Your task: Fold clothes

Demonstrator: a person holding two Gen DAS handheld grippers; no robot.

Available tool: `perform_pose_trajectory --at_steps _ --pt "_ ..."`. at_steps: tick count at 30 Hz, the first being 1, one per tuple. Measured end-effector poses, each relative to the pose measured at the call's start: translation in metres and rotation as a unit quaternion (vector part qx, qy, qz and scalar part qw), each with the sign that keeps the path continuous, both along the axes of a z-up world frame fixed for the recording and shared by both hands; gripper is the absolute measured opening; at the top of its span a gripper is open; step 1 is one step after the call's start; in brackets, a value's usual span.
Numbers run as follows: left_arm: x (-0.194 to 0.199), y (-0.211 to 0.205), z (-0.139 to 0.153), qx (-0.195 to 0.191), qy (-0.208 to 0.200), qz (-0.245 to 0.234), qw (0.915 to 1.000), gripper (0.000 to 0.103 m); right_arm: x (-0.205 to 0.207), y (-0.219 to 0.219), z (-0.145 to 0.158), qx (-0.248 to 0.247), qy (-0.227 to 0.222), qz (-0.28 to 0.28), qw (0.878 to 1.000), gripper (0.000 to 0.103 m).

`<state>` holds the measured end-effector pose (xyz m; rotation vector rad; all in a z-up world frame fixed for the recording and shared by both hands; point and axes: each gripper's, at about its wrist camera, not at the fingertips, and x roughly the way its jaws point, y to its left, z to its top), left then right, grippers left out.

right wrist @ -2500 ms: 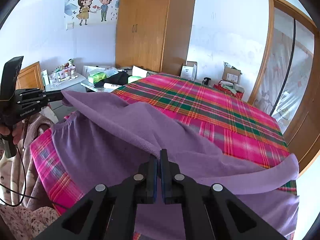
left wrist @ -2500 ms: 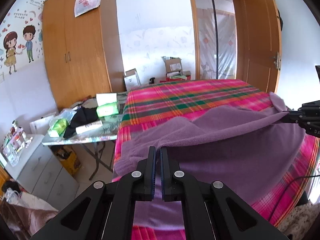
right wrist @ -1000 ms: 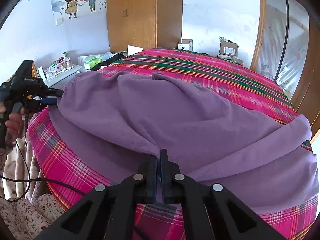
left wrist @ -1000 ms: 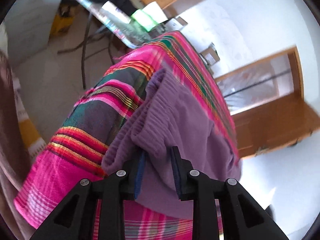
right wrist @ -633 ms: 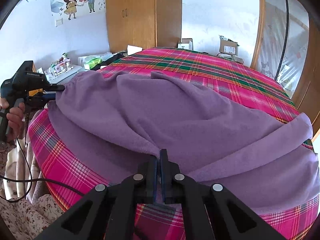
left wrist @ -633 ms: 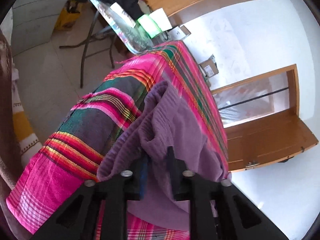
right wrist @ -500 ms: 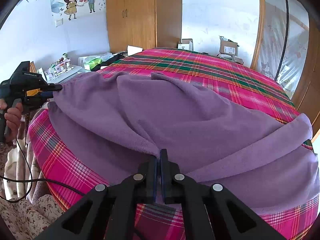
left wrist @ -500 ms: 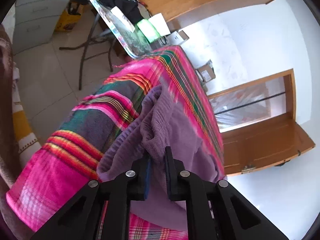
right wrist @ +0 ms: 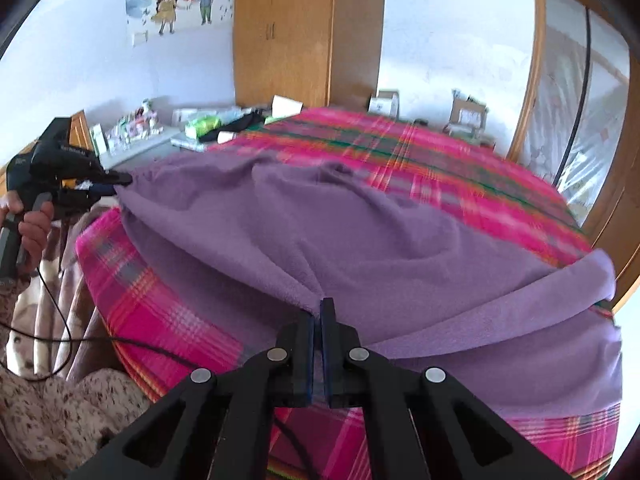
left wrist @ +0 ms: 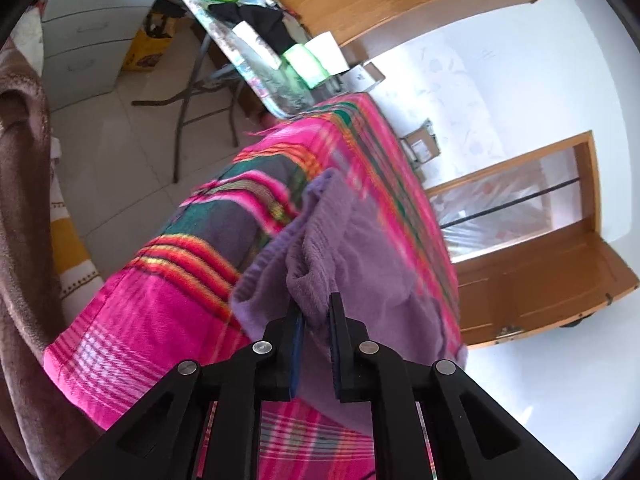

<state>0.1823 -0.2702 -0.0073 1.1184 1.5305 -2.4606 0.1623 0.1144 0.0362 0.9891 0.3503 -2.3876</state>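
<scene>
A purple fleece garment (right wrist: pixel 360 224) lies spread over a bed with a pink plaid cover (right wrist: pixel 460 168). My right gripper (right wrist: pixel 321 312) is shut on a fold of the garment at its near edge. My left gripper (left wrist: pixel 316 312) is shut on a bunched ribbed corner of the same purple garment (left wrist: pixel 332 248) at the bed's left corner. The right wrist view shows the left gripper (right wrist: pixel 120 182) at far left, held by a hand (right wrist: pixel 32 228), pinching that corner. The fabric is stretched between the two grips.
A folding table (left wrist: pixel 248 60) with green packets and black cloth stands beside the bed. A wooden wardrobe (right wrist: pixel 304 36), grey drawers (left wrist: pixel 88 32), boxes on the floor and an open wooden door (left wrist: pixel 540 280) surround the bed. A cable (right wrist: pixel 60 320) hangs from the left handle.
My left gripper's jaws have narrowed onto the bunched corner of the garment and it has shifted slightly along the bed's corner. The right gripper stays shut on its fold.
</scene>
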Motion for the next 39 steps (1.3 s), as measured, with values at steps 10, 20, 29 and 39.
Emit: perform_pose_trajectory --at_steps 10,20,29,39 --pt "-0.001 0.0 -0.008 -0.013 -0.024 0.006 0.9996 0.014 -0.016 0.007 -0.019 -0.028 -0.068 0.005 0.997 0.006" --pt "0.006 0.005 -0.004 -0.021 -0.027 0.021 0.9992 0.014 -0.013 0.009 -0.021 -0.042 -0.071 0.01 0.997 0.006" --pt "0.005 0.007 -0.003 -0.026 -0.037 0.028 0.9986 0.014 -0.011 0.009 -0.026 -0.047 -0.081 0.024 0.995 0.011" --pt "0.02 0.034 0.042 -0.166 -0.02 0.044 0.9849 0.021 -0.01 0.039 -0.02 -0.12 -0.116 0.037 0.985 0.014"
